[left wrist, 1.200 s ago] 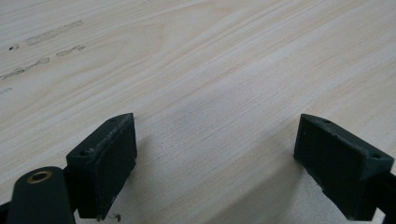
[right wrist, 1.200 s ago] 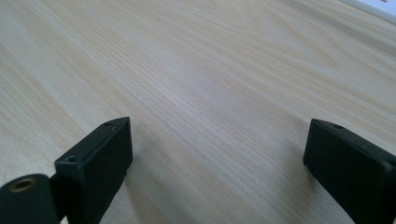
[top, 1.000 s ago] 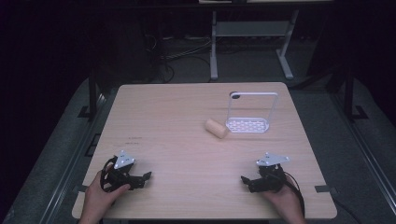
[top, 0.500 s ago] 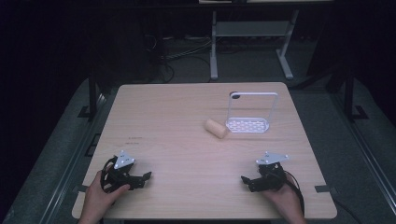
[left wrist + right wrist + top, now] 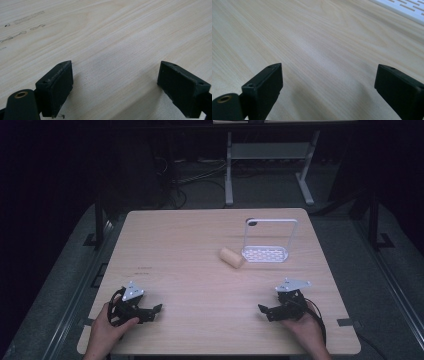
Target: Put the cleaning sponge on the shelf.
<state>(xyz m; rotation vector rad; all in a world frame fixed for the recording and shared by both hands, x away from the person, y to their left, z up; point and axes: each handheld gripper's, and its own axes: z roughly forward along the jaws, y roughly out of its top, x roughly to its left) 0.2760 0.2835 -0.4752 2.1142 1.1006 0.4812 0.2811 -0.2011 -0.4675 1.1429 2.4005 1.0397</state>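
Note:
My left gripper [image 5: 153,312] rests near the table's front left corner, held by a hand, with its jaws pointing right. In the left gripper view its jaws [image 5: 115,75] stand wide apart over bare wood, holding nothing. My right gripper [image 5: 265,312] sits near the front right, its jaws pointing left. Seen from its own camera, the right gripper [image 5: 328,77] is open and empty too. A short tan cylinder [image 5: 231,257] lies on its side past the table's middle. Just right of it stands a white perforated tray with an upright frame [image 5: 265,253].
The light wooden table [image 5: 190,235] has faint marks at its left [image 5: 145,268]. The white tray's slotted edge [image 5: 407,7] shows at the top right of the right gripper view. Behind the table are a metal stand [image 5: 229,175] and cables on a dark floor.

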